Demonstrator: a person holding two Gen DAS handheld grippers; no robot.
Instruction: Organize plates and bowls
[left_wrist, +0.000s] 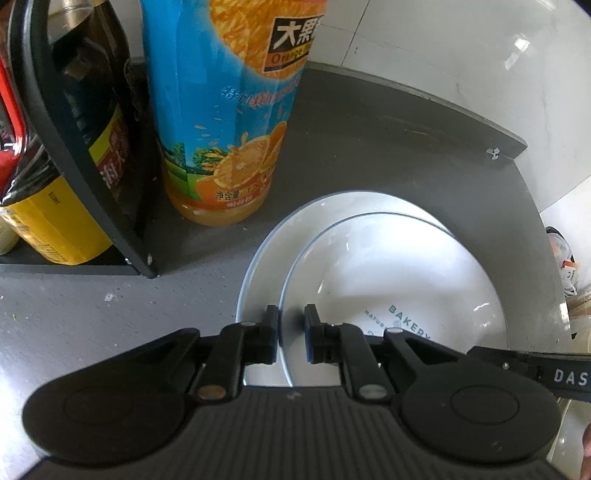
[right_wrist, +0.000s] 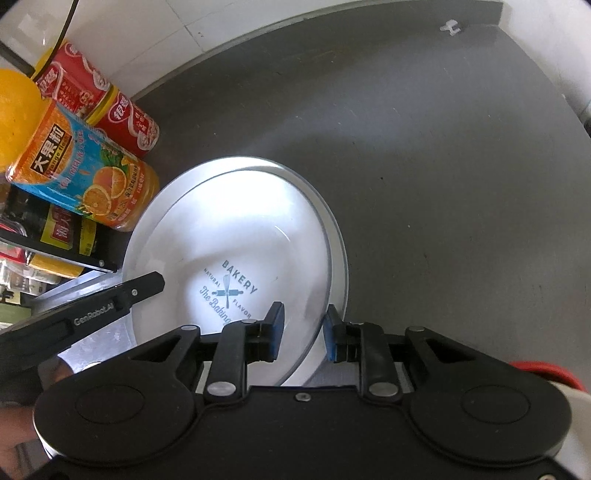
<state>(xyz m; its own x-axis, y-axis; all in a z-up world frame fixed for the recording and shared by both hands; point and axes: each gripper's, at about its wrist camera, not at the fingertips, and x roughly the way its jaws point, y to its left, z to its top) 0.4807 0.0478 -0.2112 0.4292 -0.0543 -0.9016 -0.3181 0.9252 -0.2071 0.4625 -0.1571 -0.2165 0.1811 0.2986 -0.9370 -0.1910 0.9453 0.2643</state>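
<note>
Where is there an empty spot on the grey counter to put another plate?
The widest bare patch of counter runs from the stacked bowl and plate out toward the white wall. It is crowded on the other side: the orange juice bottle, red cans and black rack stand close against the plate's edge.

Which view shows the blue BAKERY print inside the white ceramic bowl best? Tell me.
The right wrist view: the blue BAKERY print lies nearly whole in the white ceramic bowl, just clipped by the right gripper. The left wrist view shows only a fragment beside the left gripper.
</note>
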